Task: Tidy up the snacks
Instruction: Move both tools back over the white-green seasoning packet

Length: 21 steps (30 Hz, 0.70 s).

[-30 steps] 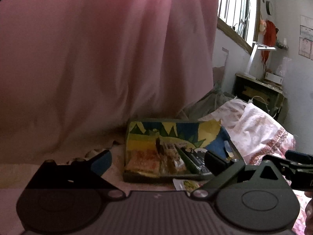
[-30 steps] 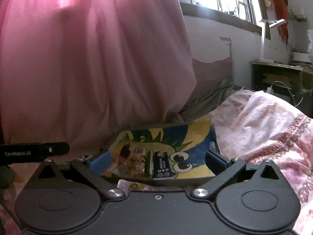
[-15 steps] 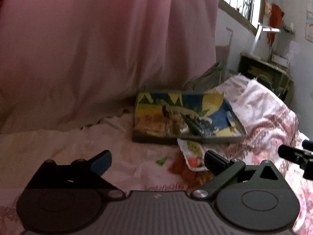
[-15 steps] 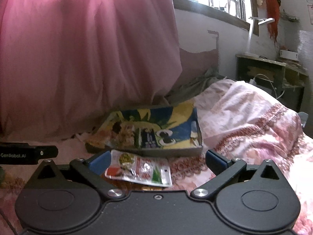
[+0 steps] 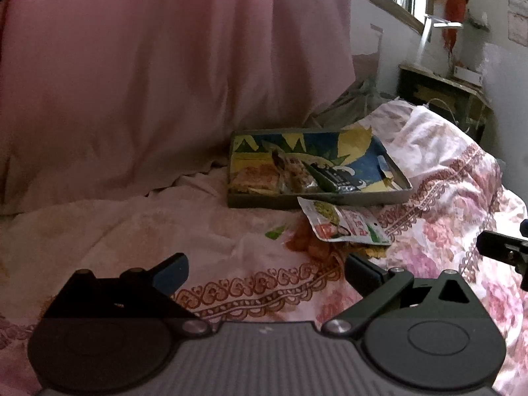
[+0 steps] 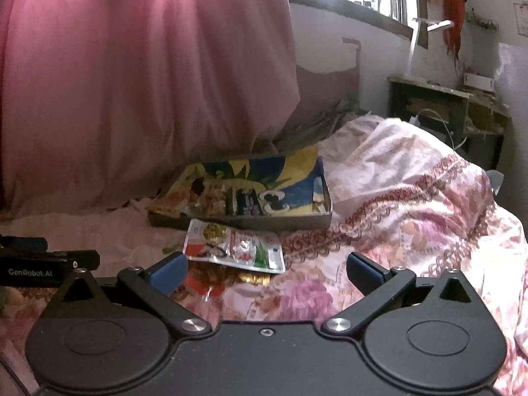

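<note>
**Tongs hang empty ahead of the next snack pickup**

Both sets of tongs are spread wide and hold nothing: the left tongs and the right tongs hover low over the floral bedspread. The shallow printed tray sits further back on the bed, with several snack packets already lying side by side in it. One flat white pouch lies on the bedspread just in front of the tray's near wall, overlapping some orange wrappers beneath it. The step in hand looks like the approach to that pouch. Next, the right tongs, being nearer, would need to dip, pinch an edge of the thin pouch and carry it over the wall.
</note>
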Motion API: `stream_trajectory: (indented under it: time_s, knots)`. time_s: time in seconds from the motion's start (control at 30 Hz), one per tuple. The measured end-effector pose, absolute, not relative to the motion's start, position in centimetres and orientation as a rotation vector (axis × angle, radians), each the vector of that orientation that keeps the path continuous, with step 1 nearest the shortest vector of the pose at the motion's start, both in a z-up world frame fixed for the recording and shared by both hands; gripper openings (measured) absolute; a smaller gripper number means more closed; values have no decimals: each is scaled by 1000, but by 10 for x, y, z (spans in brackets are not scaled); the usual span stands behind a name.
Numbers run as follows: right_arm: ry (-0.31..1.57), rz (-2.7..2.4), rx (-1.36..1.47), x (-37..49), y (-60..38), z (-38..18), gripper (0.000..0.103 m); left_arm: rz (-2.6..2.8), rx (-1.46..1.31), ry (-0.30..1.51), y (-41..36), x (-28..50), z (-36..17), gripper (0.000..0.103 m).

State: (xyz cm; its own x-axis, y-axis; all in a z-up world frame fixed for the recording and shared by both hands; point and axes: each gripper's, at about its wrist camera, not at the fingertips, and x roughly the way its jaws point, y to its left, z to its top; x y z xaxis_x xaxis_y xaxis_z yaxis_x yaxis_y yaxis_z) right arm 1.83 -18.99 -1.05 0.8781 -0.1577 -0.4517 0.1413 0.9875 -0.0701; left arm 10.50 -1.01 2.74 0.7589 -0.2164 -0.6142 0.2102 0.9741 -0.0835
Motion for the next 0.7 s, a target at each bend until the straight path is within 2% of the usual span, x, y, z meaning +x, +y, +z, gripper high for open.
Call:
stream_trajectory:
  time_s: [0.23,0.7]
  knots:
    - [582,-146,-65,27,-185,-24,102,-237,20,693,-14,102,23,103]
    - [644,-142,-100,38,-179,-35,102,-186,-31,754,-4,115,15,103]
